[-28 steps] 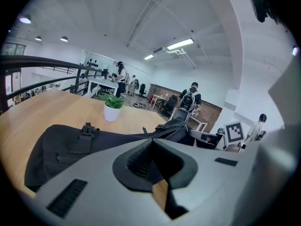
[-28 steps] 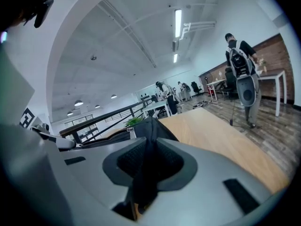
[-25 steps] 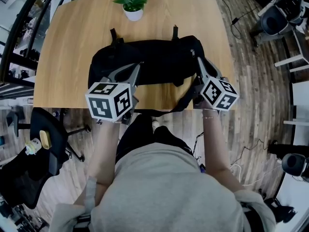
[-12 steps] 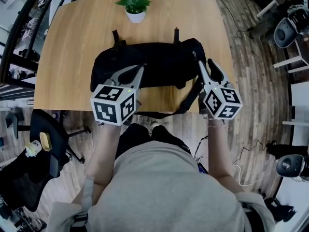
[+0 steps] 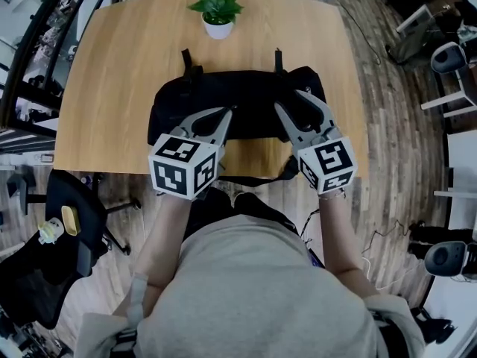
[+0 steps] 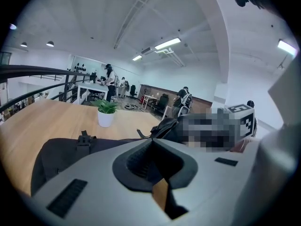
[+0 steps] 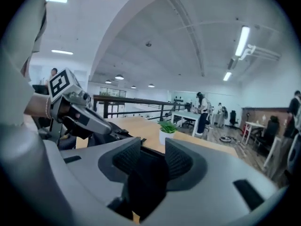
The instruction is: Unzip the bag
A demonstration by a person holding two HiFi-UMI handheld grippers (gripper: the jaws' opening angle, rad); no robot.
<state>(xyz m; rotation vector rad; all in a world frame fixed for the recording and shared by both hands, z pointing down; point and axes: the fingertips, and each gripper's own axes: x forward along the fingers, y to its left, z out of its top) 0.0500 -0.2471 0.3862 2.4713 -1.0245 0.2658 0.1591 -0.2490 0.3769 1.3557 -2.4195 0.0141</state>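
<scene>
Grippers of grey plastic, one in each of the person's hands, reach forward over the near edge of a light wooden table (image 5: 119,66).

The left gripper (image 5: 223,114) has its jaws pressed together, tips meeting. Its own view shows nothing caught between the pads. Its tips sit at the near left part of a long black fabric bag (image 5: 246,95).

The right gripper (image 5: 292,103) has its jaws standing well apart over the bag's near right part. Dark cloth shows in the gap beneath them, but neither pad presses on it.

The black fabric bag lies lengthwise across the near half of the table. Two short buckled straps point away from its far edge, and another strap hangs off the near table edge. A small green potted plant in a white pot (image 5: 218,13) stands near the far edge, well apart from the bag.

The zip and its pull tab cannot be made out in any view.

Judging from this, the step in hand is the reach for the zip, and the unzipping itself looks not yet begun. The next move probably calls for finding the pull tab, setting the right gripper's open jaws around it and closing on it. The left gripper would need to pin or pinch the cloth near the zip's end, so the bag does not slide when the tab is drawn along the zip line.
</scene>
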